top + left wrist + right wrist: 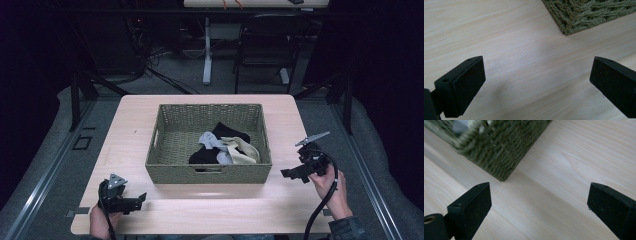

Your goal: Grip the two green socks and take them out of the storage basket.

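Note:
A green woven basket (170,172) stands in the middle of the light wooden table (135,115). Inside it lies a heap of cloths: black (227,132), pale grey-blue (210,140) and cream (245,150). My left gripper (141,199) rests low at the table's front left, open, with bare wood between its jaws. A corner of the basket (571,27) shows ahead of it. My right gripper (289,174) hangs just right of the basket's front right corner (504,173), open and holding nothing.
A hand holds each gripper at the near table edge, and a black cable (320,210) trails from the right one. Beyond the table stand a dark chair (265,45) and a white desk leg (207,55) on grey floor.

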Available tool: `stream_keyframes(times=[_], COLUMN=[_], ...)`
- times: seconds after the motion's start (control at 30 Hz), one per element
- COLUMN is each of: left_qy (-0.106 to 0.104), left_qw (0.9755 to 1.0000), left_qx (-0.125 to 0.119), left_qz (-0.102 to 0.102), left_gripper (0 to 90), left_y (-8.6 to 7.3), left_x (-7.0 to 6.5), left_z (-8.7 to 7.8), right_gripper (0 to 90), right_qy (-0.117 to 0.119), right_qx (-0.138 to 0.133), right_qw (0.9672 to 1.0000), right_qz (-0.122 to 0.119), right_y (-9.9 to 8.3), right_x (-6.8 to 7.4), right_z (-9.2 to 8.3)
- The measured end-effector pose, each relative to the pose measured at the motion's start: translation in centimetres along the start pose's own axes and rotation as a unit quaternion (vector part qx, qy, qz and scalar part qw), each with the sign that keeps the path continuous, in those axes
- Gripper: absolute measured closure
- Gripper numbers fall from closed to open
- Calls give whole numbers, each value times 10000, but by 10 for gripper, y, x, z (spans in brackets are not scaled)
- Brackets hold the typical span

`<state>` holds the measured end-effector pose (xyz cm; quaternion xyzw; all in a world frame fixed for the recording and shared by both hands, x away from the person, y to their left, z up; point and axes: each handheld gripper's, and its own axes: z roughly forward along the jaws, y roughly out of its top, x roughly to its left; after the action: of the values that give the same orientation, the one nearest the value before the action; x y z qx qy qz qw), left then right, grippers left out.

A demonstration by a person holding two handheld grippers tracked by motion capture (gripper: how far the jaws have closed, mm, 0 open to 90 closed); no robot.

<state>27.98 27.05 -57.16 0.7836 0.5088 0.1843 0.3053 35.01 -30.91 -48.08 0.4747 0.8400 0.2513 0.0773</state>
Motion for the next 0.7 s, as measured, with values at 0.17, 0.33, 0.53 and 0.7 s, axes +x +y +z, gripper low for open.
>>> stream_keyframes(times=[0.17,0.33,0.53,0.7], left_qy=[-14,-13,-7,-10], left_qw=[10000,10000,10000,10000], left_qx=[-7,-11,-10,-18], left_qz=[2,-1,-3,-3], left_gripper=[1,1,1,1], left_y=[0,0,0,0], left_x=[0,0,0,0], left_z=[0,0,0,0], right_gripper=[47,43,42,42], right_qy=[75,62,39,38], right_qx=[-113,-140,-216,-291], right_qw=[9999,9998,9995,9989], right_qz=[-66,-107,-248,-367], right_y=[14,28,47,65], right_x=[2,3,9,16], right_z=[-12,-20,-30,-35])
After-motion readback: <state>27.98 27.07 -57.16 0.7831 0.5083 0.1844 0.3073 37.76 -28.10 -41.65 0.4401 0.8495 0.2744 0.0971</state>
